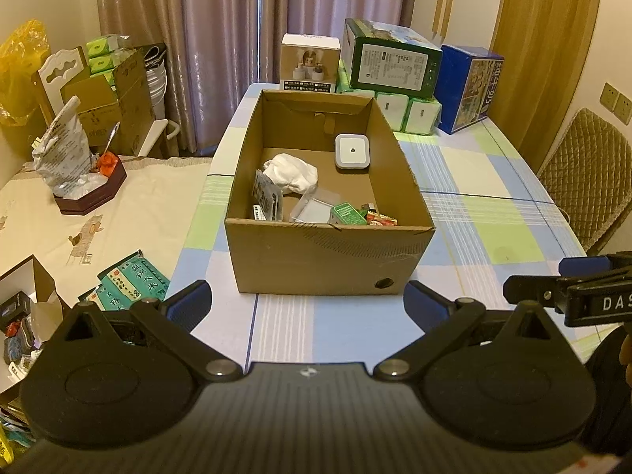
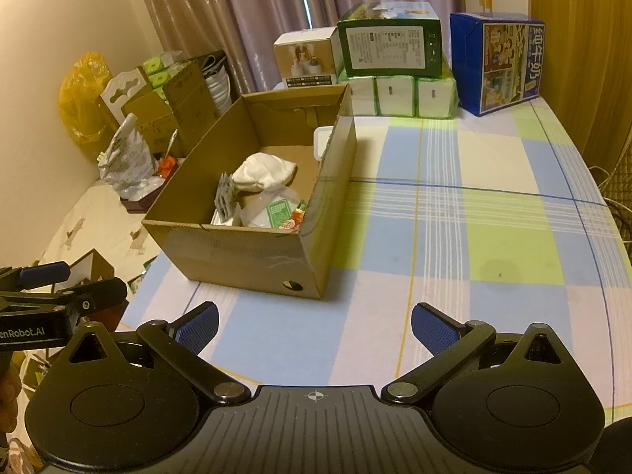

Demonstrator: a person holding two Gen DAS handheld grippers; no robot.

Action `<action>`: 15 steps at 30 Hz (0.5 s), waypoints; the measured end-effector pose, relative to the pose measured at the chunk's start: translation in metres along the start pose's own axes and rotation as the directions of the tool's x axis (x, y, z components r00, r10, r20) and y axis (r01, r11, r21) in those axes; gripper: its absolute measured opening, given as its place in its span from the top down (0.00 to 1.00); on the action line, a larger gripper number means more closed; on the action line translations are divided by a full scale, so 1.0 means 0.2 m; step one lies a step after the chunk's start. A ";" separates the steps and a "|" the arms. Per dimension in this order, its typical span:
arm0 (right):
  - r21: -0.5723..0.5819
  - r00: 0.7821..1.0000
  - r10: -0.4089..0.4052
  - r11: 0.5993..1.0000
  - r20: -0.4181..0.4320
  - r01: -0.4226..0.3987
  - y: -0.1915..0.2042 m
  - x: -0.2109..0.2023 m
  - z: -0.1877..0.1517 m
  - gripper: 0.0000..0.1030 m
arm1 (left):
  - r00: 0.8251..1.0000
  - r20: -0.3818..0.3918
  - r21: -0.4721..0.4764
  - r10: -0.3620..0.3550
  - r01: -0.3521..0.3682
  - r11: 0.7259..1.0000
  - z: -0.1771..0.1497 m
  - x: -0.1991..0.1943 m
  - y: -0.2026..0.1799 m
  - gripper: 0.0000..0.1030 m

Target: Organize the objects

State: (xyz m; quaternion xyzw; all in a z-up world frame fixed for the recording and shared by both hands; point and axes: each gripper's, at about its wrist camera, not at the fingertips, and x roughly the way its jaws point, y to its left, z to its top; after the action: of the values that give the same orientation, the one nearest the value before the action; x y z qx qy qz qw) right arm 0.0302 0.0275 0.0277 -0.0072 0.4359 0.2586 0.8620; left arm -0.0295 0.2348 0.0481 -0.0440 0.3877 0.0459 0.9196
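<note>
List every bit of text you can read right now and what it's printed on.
"DAS": right gripper body, cut off at the frame edge.
"enRobot.AI": left gripper body, cut off.
"纯牛奶": blue carton.
Green box label, small white box and rice bags: print too small or blurred.

The open brown cardboard box (image 1: pixel 330 252) sits on the checked tablecloth (image 1: pixel 474 213); stacked printed cartons (image 1: pixel 393 59) stand behind, far right.

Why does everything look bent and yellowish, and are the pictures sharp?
Both wrist views are fisheye: dark corners, the checked tablecloth bowing in the right wrist view. Warm dim indoor light tints both. In the left wrist view the cardboard box is fairly sharp; small print on the green box is unreadable.
</note>
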 end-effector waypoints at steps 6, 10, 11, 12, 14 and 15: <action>-0.002 1.000 -0.001 1.000 -0.001 0.001 0.00 0.00 0.00 0.02 | 1.000 0.001 0.001 0.001 -0.001 1.000 0.00 0.00 0.00 0.01; -0.002 1.000 0.000 1.000 -0.002 0.000 -0.01 0.00 0.01 0.02 | 1.000 0.002 0.003 0.000 0.000 1.000 0.00 0.00 0.00 0.01; -0.003 1.000 -0.001 1.000 -0.003 0.001 0.00 0.00 0.01 0.02 | 1.000 0.002 0.003 0.000 0.000 1.000 0.00 0.01 0.00 0.01; -0.003 1.000 0.000 1.000 -0.003 0.000 -0.01 0.00 0.01 0.02 | 1.000 0.001 0.003 0.000 0.000 1.000 0.00 0.01 0.00 0.01; -0.004 1.000 0.000 1.000 -0.004 0.000 0.00 0.01 0.01 0.02 | 1.000 0.002 0.004 0.000 0.000 1.000 0.00 0.01 0.00 0.01; -0.005 1.000 -0.001 1.000 -0.004 0.001 0.00 0.01 0.01 0.02 | 1.000 0.003 0.005 -0.001 0.001 1.000 0.00 0.01 0.00 0.01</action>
State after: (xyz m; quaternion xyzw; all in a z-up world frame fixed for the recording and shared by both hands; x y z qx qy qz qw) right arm 0.0321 0.0279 0.0273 -0.0099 0.4369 0.2593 0.8613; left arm -0.0282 0.2342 0.0473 -0.0420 0.3864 0.0444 0.9203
